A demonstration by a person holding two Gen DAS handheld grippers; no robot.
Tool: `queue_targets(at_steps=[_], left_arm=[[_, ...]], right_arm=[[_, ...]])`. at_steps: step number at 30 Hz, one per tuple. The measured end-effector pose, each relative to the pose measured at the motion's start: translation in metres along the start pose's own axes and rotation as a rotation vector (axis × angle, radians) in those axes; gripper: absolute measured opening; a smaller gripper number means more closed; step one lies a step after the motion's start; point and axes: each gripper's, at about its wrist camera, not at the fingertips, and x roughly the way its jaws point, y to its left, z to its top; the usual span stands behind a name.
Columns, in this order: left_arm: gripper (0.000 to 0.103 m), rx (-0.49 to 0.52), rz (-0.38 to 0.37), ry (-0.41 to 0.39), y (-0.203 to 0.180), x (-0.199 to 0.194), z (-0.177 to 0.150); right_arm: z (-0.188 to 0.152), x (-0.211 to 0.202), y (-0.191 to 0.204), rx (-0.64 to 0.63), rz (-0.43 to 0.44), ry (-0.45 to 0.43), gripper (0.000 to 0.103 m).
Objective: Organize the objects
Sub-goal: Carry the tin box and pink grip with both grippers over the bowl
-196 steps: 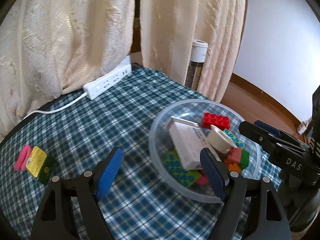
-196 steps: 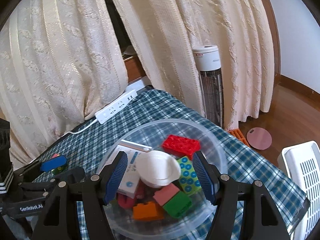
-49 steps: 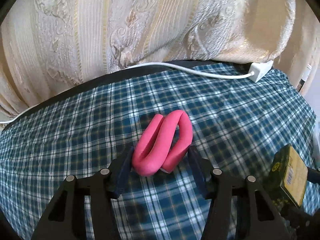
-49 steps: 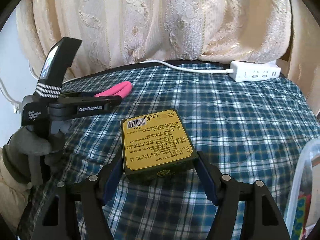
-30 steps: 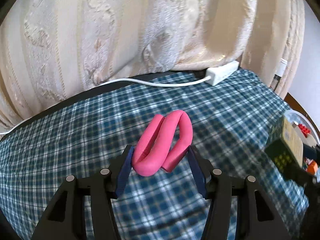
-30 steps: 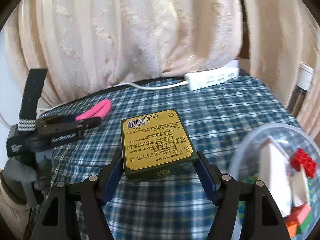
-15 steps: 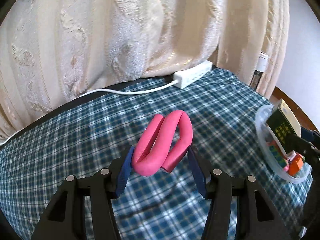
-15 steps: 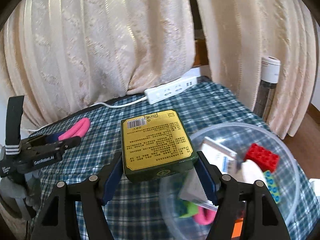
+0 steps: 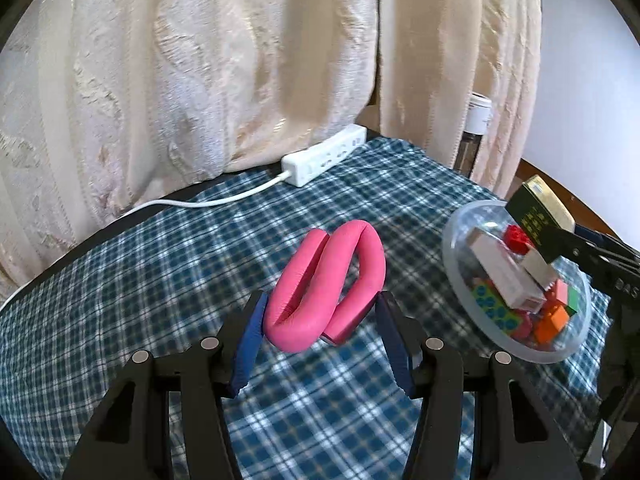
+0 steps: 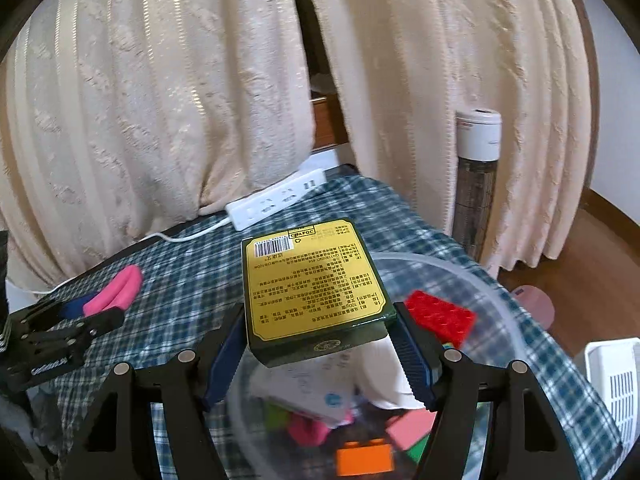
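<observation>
While box (image 10: 316, 284) hangs over bowl (image 10: 496, 292), gripper (image 9: 320, 336) holds loop (image 9: 326, 276).

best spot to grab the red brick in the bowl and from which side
Judging by its pose, grip the red brick across its two long side faces, coming from above. It lies stud-side up on the pile in the clear bowl, whose wall blocks a sideways approach.
</observation>
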Motion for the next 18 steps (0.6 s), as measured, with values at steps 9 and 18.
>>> queue_targets(at_steps=[9,18], left_arm=[[0.056,0.022,-0.024,0.001,-0.018,-0.002,0.003],[0.056,0.040,-0.041,-0.001,-0.031,-0.004,0.004]], right_arm=[[0.000,0.006,-0.022,0.035,-0.035,0.007,0.073],[0.001,0.014,-0.039,0.085,-0.042,0.011,0.078]])
